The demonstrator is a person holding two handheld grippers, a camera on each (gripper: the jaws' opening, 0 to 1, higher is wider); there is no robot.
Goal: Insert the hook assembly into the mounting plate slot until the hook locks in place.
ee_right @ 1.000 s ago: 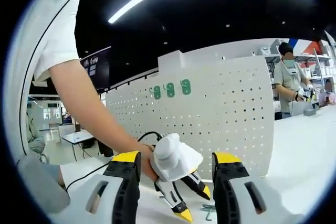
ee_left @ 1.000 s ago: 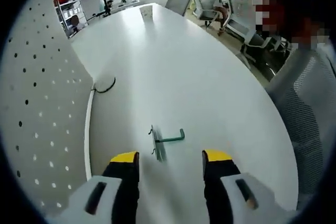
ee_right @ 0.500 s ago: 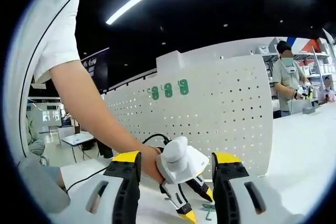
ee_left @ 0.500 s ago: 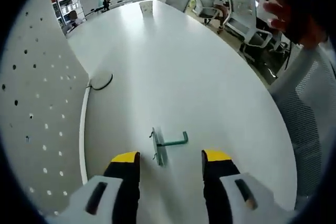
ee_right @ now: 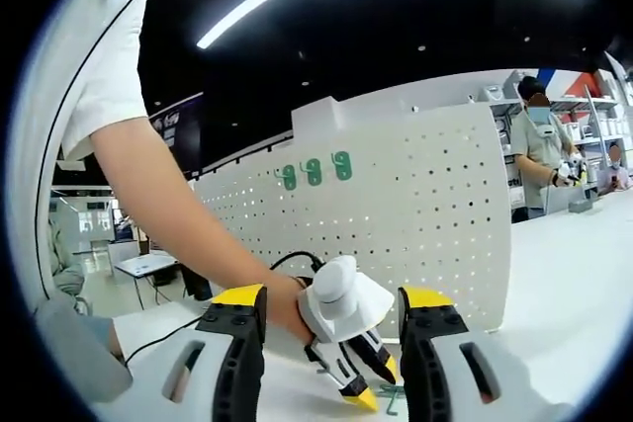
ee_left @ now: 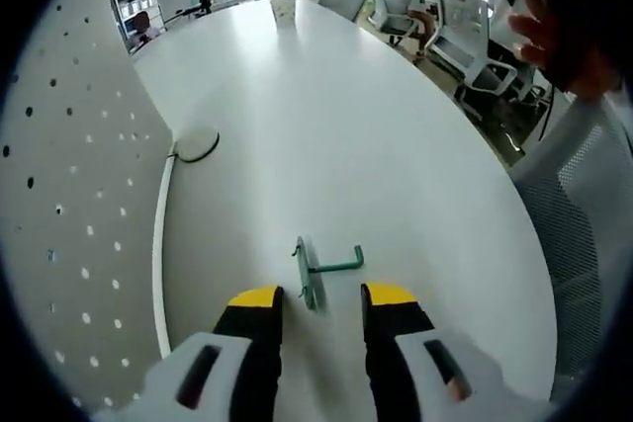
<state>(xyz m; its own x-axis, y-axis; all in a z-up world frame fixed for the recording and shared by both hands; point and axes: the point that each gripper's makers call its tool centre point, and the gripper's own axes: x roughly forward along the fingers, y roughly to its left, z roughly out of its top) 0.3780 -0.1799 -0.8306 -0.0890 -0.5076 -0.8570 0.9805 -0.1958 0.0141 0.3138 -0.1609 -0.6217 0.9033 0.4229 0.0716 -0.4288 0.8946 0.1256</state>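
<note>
In the left gripper view, the left claw (ee_left: 315,295) sits low over the white worktop (ee_left: 326,116), its two yellow-tipped jaws set fairly narrow and holding nothing; the green hook assembly (ee_left: 322,271) lies on the worktop just beyond the jaw tips, in line with the gap between them, its flat back plate standing on edge and its thin arm running off to the right and ending in a short upturned tip; whether the jaw tips touch it cannot be told. To the left stands the white perforated mounting plate (ee_left: 69,234), its foot resting along the worktop; a black cable (ee_left: 198,145) curls in a loop on the worktop near that foot; a small white cup (ee_left: 284,10) stands at the far end of the worktop; white office chairs (ee_left: 465,37) stand beyond the worktop's right edge.

In the right gripper view, the right claw (ee_right: 334,303) has its jaws wide apart and grips nothing; between them the left claw (ee_right: 358,384) appears, held by a person's hand (ee_right: 287,305) with a bare forearm (ee_right: 158,195) and a white sleeve above; its yellow tips point down at the worktop (ee_right: 564,274), where a bit of the hook assembly (ee_right: 395,401) lies just beside them. Behind stands the mounting plate (ee_right: 415,214), upright, with three green hooks (ee_right: 315,170) fixed near its top edge; a person (ee_right: 540,150) stands at the far right beside some shelves.
</note>
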